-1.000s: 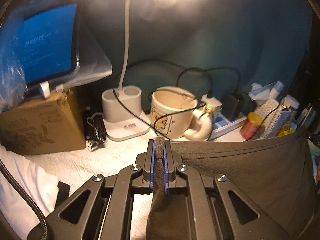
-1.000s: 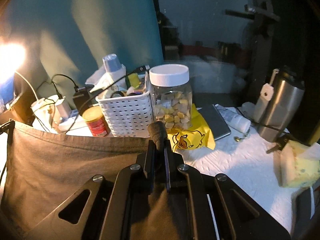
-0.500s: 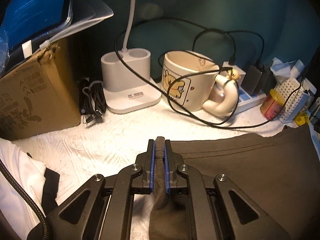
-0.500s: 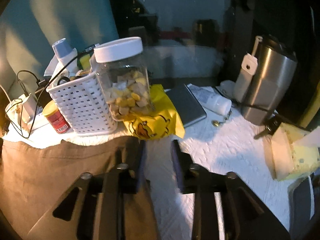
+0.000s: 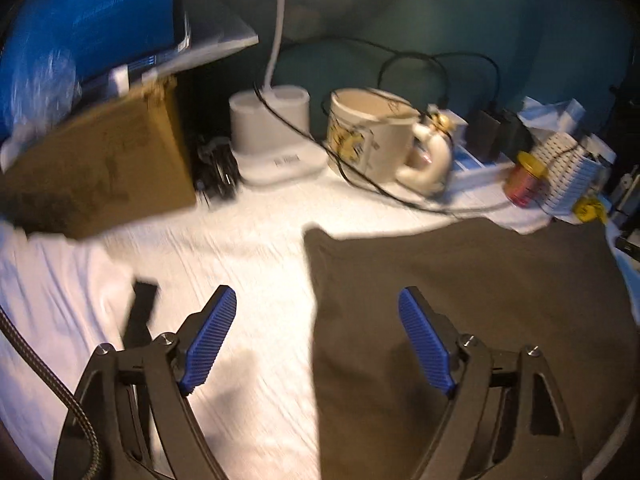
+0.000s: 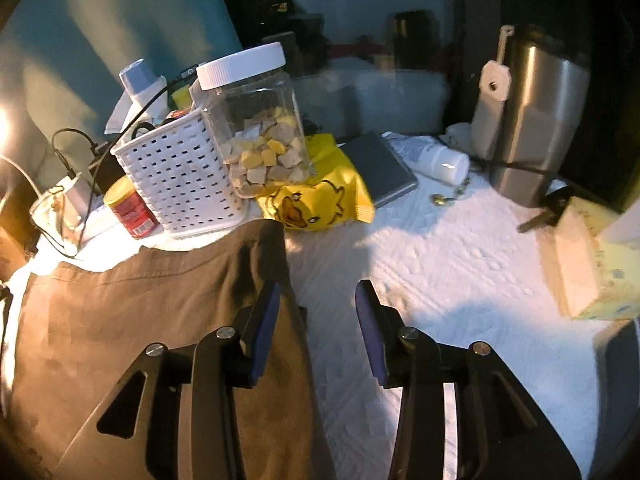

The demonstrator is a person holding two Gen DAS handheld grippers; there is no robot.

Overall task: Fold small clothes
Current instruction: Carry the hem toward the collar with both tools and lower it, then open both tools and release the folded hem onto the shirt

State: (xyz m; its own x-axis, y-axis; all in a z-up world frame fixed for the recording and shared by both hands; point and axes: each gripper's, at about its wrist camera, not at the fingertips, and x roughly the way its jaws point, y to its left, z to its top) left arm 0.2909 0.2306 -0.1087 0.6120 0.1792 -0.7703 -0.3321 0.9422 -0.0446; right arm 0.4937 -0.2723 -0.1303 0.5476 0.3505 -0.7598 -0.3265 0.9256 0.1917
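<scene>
The worktop (image 6: pixel 452 264), under white textured covering, carries a dark brown garment (image 5: pixel 472 288) laid flat, with a cardboard box (image 5: pixel 96 176), lamp base (image 5: pixel 276 136), cream mug (image 5: pixel 372 136), white basket (image 6: pixel 180 184), snack jar (image 6: pixel 260 128), yellow duck pouch (image 6: pixel 320 200) and steel tumbler (image 6: pixel 536 120) along its back

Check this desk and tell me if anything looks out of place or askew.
A black cable runs across the mug and loops onto the white cover beside the brown garment. The jar sits tilted, propped on the yellow duck bag against the basket. Nothing looks spilled or damaged.
</scene>
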